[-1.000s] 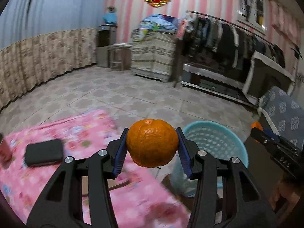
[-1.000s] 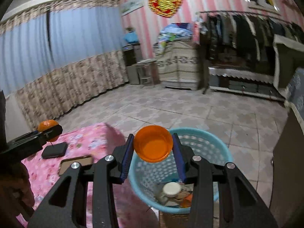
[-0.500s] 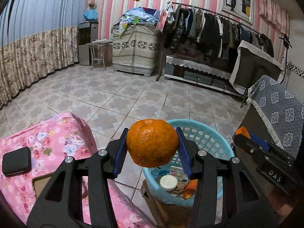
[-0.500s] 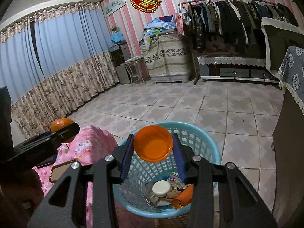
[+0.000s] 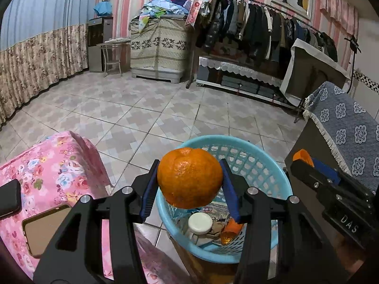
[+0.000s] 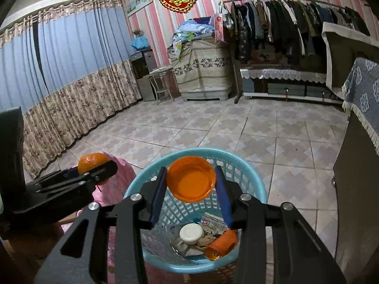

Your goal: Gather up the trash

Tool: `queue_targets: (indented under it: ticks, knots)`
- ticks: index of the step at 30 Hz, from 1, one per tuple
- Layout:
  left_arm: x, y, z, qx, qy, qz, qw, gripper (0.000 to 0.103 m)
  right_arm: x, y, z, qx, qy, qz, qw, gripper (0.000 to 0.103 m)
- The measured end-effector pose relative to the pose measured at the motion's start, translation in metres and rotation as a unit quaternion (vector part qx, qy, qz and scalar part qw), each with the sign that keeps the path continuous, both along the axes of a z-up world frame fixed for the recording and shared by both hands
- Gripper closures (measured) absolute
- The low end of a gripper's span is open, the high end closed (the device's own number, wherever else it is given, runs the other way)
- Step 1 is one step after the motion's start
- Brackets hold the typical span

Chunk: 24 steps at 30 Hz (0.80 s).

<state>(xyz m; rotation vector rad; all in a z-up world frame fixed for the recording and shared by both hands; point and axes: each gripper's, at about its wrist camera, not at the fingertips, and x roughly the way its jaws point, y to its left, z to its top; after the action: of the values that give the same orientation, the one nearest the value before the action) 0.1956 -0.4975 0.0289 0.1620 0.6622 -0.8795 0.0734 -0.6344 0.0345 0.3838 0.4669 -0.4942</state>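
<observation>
fingers of left gripper (image 5: 189, 187) clamp dimpled orange (image 5: 189, 177); right gripper (image 6: 190, 189) clamps orange lid (image 6: 191, 181).

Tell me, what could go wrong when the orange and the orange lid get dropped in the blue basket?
1. The orange hangs over the near rim of the blue basket, beside the pink flowered cloth; let go here, it might clip the rim and roll off.
2. The orange lid is light and tilted; it may bounce off the white cap below.
</observation>
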Motion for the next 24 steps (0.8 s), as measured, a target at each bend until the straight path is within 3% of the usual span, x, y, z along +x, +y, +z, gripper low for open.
queue_targets:
  ticks: [1, 2, 4, 6, 19, 24]
  knots:
    - [0.000, -0.002, -0.001, 0.000, 0.002, 0.000, 1.0000, 0.050, 0.000, 0.000, -0.001, -0.001, 0.002, -0.001, 1.000, 0.063]
    - [0.000, -0.003, -0.002, 0.000, 0.001, 0.003, 1.0000, 0.036, 0.000, -0.001, -0.002, -0.002, 0.004, -0.004, 1.000, 0.063]
    - [-0.001, -0.004, -0.001, -0.005, -0.001, 0.008, 1.0000, 0.025, -0.002, -0.004, -0.003, 0.002, 0.005, -0.010, 1.000, 0.059]
    - [-0.001, -0.005, 0.000, -0.006, 0.000, 0.008, 0.9999, 0.025, -0.004, -0.006, -0.003, 0.004, 0.004, -0.015, 1.000, 0.055]
    - [0.000, 0.004, 0.005, -0.019, -0.003, 0.012, 0.9997, 0.025, -0.003, -0.002, 0.005, -0.006, 0.004, -0.014, 1.000, 0.055]
    - [-0.001, 0.010, 0.005, -0.016, -0.004, 0.013, 0.9998, 0.016, -0.003, 0.002, 0.007, -0.021, 0.013, -0.028, 0.999, 0.033]
